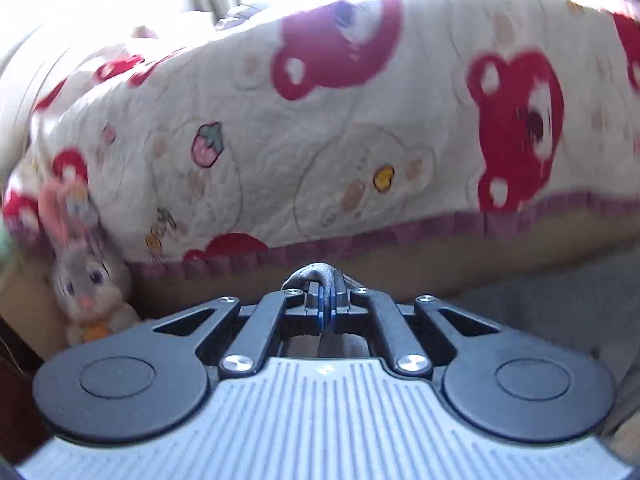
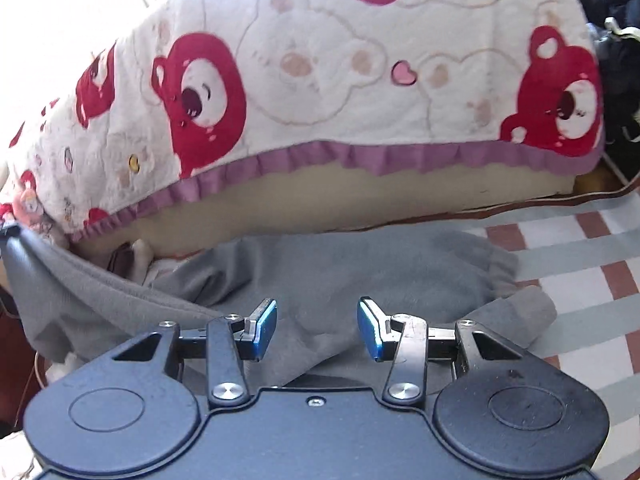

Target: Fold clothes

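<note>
Grey garment [image 2: 360, 264]: your landmark throughout.

Left wrist view: your left gripper [image 1: 327, 292] is pinched tight on a small bunch of the grey cloth, which pokes up between the blue pads. Past it, the bear-print blanket [image 1: 320, 120] with its purple frill; a plush rabbit [image 1: 88, 284] sits left of the pinch. Motion blur here. No writing readable.

Right wrist view: your right gripper [image 2: 317, 326] hovers with jaws wide apart and nothing between them, directly over the garment's middle. The garment lies on the checked sheet [image 2: 580, 248], long axis roughly left-right; its left edge is lifted taut toward the frame's left edge, and a sleeve cuff [image 2: 528, 308] lies right of the garment's body, nearest your right gripper. No labels or brands legible.
</note>
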